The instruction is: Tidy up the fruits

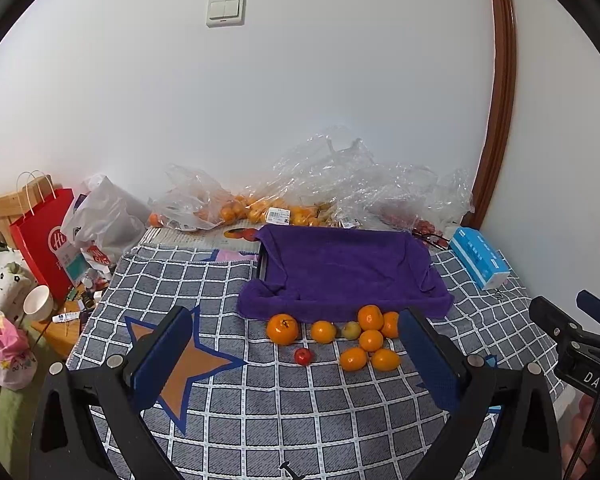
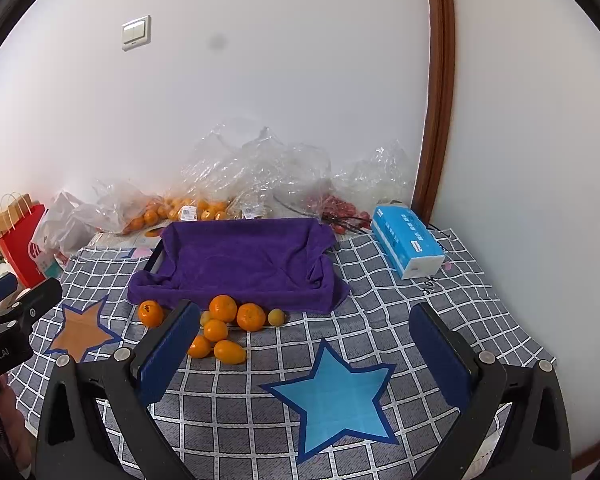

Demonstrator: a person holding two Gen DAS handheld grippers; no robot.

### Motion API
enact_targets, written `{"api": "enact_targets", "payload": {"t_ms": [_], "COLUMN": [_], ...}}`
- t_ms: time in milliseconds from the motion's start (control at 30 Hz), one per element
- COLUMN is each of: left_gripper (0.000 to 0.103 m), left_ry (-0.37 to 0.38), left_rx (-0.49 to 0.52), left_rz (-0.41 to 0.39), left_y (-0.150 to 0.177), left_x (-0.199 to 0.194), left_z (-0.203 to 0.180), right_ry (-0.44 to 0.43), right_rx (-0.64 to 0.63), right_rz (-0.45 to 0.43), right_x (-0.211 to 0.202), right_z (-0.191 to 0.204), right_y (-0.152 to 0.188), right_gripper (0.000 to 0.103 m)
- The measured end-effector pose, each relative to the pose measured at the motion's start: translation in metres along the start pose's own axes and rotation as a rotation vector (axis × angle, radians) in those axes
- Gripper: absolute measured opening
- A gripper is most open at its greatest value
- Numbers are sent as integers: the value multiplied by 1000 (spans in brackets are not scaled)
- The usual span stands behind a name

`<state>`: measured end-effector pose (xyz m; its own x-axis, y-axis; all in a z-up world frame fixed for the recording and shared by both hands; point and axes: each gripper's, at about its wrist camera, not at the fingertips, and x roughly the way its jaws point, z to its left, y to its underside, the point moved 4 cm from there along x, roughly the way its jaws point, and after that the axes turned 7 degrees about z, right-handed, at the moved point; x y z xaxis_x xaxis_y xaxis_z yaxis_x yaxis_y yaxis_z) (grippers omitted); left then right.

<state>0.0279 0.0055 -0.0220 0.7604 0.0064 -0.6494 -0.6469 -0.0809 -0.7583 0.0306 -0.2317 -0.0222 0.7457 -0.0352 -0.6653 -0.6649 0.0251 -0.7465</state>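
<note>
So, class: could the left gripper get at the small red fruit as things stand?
Probably yes. The left gripper is open, and the small red fruit lies apart from the oranges on bare cloth, with nothing between them.

White corner, checked cloth on my bench.

Ahead of me a plain white wall (image 1: 300, 92) carries a double light switch (image 1: 225, 10); a brown wooden door frame (image 1: 500, 92) curves up on the right. The bench wears a grey checked cloth (image 2: 380, 280) with stars, under soft, even light.
</note>
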Motion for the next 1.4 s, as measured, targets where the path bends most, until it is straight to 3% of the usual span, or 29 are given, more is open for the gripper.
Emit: {"api": "enact_targets", "payload": {"t_ms": [1400], "left_gripper": [103], "left_ry": [-5], "left_rx": [1], "left_rz": [1], "left_y": [2], "left_x": [-2], "left_z": [2], "right_ry": [-13], "right_rx": [6], "right_rz": [-8], "right_x": [-1], "right_z": [2], "right_y": [3], "right_gripper": [103]}}
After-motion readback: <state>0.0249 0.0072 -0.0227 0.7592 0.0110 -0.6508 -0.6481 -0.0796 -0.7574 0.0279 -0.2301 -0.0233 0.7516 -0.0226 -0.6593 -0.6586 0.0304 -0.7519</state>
